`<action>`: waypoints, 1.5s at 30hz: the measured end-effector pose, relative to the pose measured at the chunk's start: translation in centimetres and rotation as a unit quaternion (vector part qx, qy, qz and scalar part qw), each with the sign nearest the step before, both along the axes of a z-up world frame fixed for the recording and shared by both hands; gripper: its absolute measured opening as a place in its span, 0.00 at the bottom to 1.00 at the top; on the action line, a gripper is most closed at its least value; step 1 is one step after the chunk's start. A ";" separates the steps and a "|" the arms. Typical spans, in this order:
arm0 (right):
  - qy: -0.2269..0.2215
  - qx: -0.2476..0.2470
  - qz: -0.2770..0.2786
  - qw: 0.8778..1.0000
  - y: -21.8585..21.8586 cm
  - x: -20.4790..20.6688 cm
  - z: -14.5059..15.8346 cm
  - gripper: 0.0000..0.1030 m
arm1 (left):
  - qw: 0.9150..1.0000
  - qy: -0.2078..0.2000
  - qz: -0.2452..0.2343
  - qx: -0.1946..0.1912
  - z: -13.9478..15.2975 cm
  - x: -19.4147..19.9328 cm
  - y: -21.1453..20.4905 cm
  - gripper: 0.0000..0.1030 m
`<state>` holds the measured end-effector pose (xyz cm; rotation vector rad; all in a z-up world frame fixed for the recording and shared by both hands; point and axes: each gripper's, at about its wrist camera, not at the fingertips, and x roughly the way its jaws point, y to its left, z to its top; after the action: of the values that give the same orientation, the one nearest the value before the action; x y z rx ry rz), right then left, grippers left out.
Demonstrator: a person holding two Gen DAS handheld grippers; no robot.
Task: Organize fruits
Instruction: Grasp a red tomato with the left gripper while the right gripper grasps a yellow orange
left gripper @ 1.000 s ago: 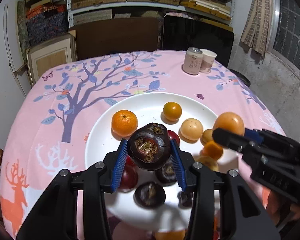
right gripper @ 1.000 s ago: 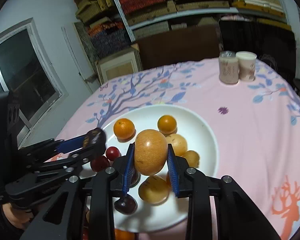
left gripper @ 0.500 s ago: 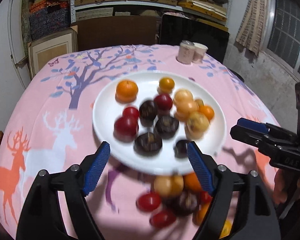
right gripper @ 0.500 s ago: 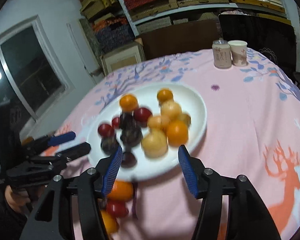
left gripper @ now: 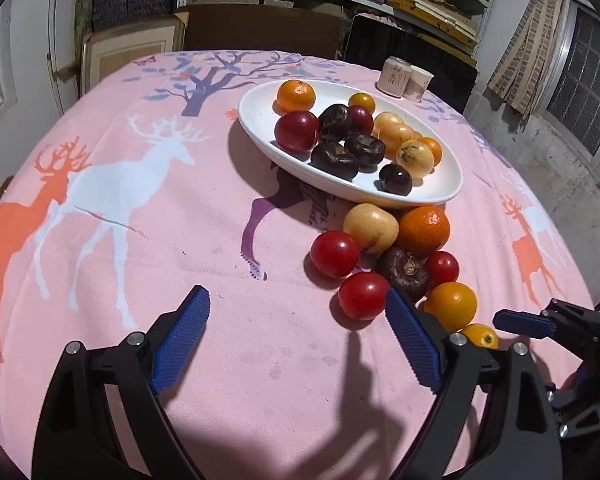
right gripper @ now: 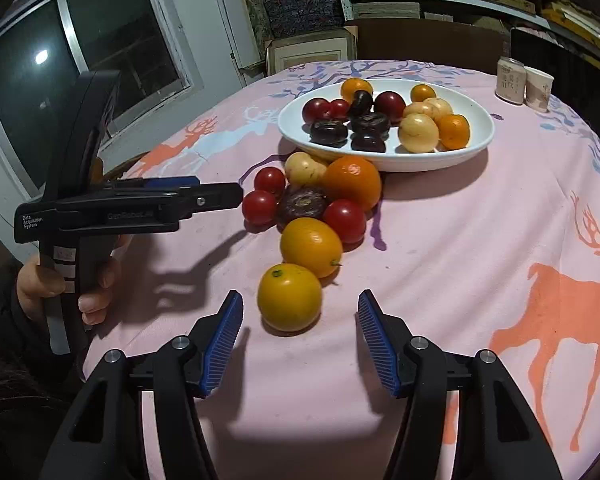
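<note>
**Plate partly filled, a heap of fruit left on the cloth**

The white oval plate (right gripper: 480,136) already carries a sorted load: dark purple fruits (right gripper: 369,122) and red plums (right gripper: 316,109) grouped on its left half, pale yellow fruits (right gripper: 418,132) and small oranges (right gripper: 454,131) on its right. By my reading, roughly half the job is done.

What is left lies on the pink deer-print tablecloth (right gripper: 500,240), in a tight cluster just beside the plate's near rim: a large orange (right gripper: 352,182), a pale yellow fruit (right gripper: 304,168), three red tomato-like fruits (right gripper: 345,220), one dark purple fruit (right gripper: 302,206) and two yellow-orange citrus (right gripper: 311,246), the nearest of which (right gripper: 290,302) sits just ahead of the right gripper (right gripper: 298,338).

The right gripper has just been opening and now stands part-open with nothing between its blue pads; the nearest citrus lies just beyond the tips, untouched. The left gripper (left gripper: 296,340) has also just been opening and gapes wide over bare cloth, empty, with a red fruit (left gripper: 363,295) close to its right pad.

Legible writing: the side of the left gripper, seen from the right wrist, reads "Data Acquisition System" (right gripper: 32,222), with a fainter embossed mark nearby that looks like "GenRobot". A small printed can (right gripper: 510,80) and a paper cup (right gripper: 538,84) stand beyond the plate; their print is too small to read.
</note>
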<state>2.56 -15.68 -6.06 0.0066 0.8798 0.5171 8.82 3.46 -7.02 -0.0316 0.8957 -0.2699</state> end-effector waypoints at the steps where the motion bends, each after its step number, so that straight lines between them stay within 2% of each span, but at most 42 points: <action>1: -0.007 -0.004 0.002 1.000 0.5 -0.2 0.0 0.59 | 1.000 -0.003 -0.002 0.011 0.0 -0.1 -0.4 0.84; 4: -0.022 -0.023 -0.001 1.000 1.6 0.0 -0.1 0.58 | 1.000 -0.016 -0.011 0.024 0.3 -0.5 -0.9 0.84; 5: -0.023 -0.025 -0.003 0.999 1.9 0.1 -0.3 0.54 | 0.999 -0.016 -0.010 0.026 0.3 -0.5 -0.9 0.84; 7: -0.022 -0.025 -0.001 0.999 2.1 0.2 -0.6 0.38 | 1.000 -0.013 -0.009 0.025 0.3 -0.5 -0.8 0.84; 8: -0.018 -0.028 -0.001 0.999 2.0 0.3 -0.8 0.36 | 1.000 -0.011 -0.010 0.025 0.2 -0.5 -0.8 0.84; 12: -0.013 -0.006 -0.015 1.000 0.9 0.5 -0.7 0.36 | 0.999 -0.007 -0.019 0.035 0.0 -0.5 -1.3 0.84; 15: -0.036 0.056 -0.048 0.997 -1.8 0.3 0.1 0.36 | 0.998 -0.008 -0.023 0.061 -0.2 -0.6 -2.1 0.84; 17: -0.022 0.084 -0.081 0.993 -4.0 0.9 -0.1 0.36 | 0.996 -0.001 -0.034 0.087 -0.6 -0.4 -3.0 0.74; 19: 0.011 0.109 -0.102 0.989 -5.5 2.0 -0.8 0.36 | 0.991 0.008 -0.057 0.117 -1.1 -0.3 -4.3 0.58; 23: 0.005 0.113 -0.099 0.989 -5.5 2.0 -0.7 0.36 | 0.985 -0.016 -0.072 0.158 -0.8 0.2 -5.9 0.53; 25: 0.004 0.115 -0.095 0.989 -5.5 1.9 -0.7 0.36 | 0.986 -0.008 -0.074 0.152 -1.0 0.8 -5.8 0.51; 28: 0.004 0.115 -0.094 0.989 -5.6 1.9 -0.7 0.36 | 0.990 0.008 -0.079 0.114 -1.0 1.5 -5.1 0.45; 32: 0.000 0.110 -0.089 0.990 -5.6 1.5 -0.5 0.36 | 0.989 0.005 -0.087 0.117 -1.0 1.1 -5.4 0.41; 33: -0.001 0.111 -0.089 0.990 -5.6 1.4 -0.5 0.36 | 0.989 0.005 -0.089 0.114 -1.0 1.0 -5.4 0.37; 34: -0.002 0.112 -0.089 0.990 -5.6 1.4 -0.5 0.36 | 0.990 0.009 -0.097 0.103 -1.0 0.8 -5.4 0.29; 38: -0.005 0.115 -0.088 0.990 -5.7 1.2 -0.4 0.36 | 0.991 0.013 -0.097 0.094 -1.1 0.8 -5.3 0.30; 41: -0.005 0.113 -0.085 0.990 -5.5 1.1 -0.4 0.36 | 0.992 0.014 -0.087 0.093 -1.1 1.3 -5.3 0.35; 43: -0.006 0.114 -0.085 0.990 -5.5 1.1 -0.4 0.36 | 0.992 0.011 -0.075 0.099 -1.2 1.8 -5.3 0.47; 45: -0.008 0.115 -0.084 0.990 -5.5 1.0 -0.4 0.36 | 0.993 0.012 -0.071 0.091 -1.3 2.2 -5.1 0.47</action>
<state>3.58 -21.19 -6.43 0.2846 0.7925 0.4575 11.05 -1.65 -8.29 0.1992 0.9453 -0.3197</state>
